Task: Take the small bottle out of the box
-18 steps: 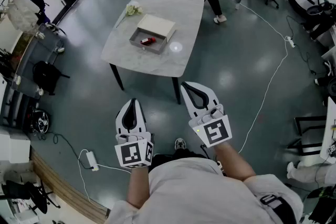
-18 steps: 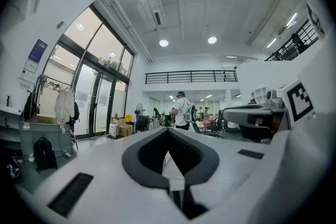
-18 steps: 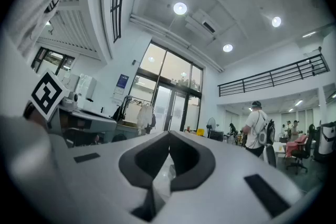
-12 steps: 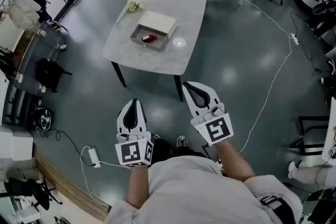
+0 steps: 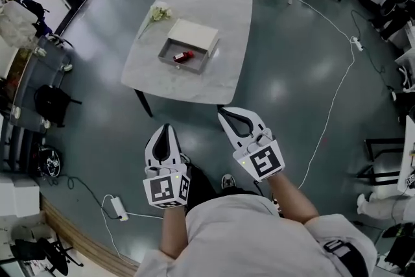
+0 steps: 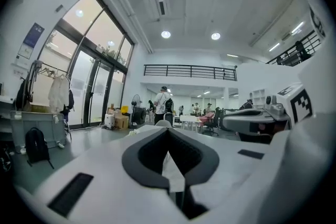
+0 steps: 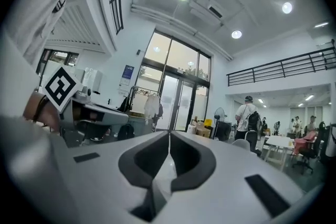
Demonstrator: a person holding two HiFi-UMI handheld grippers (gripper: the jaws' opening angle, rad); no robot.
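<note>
Your left gripper's (image 5: 165,129) fingers (image 6: 140,157) are pressed together with nothing between them, and the fingers (image 7: 142,157) of your right gripper (image 5: 223,113) meet the same way, empty. You hold both grippers out roughly level in front of your body, side by side over the grey floor (image 5: 285,87), near the desk's (image 5: 220,16) closest edge but not over it. The small bottle (image 5: 183,56), red, lies inside the open grey box (image 5: 198,56) at the middle of the desk, well apart from both grippers. A pale lid (image 5: 193,34) lies against the box's far side, and a sprig of flowers (image 5: 159,12) lies beyond it.
</note>
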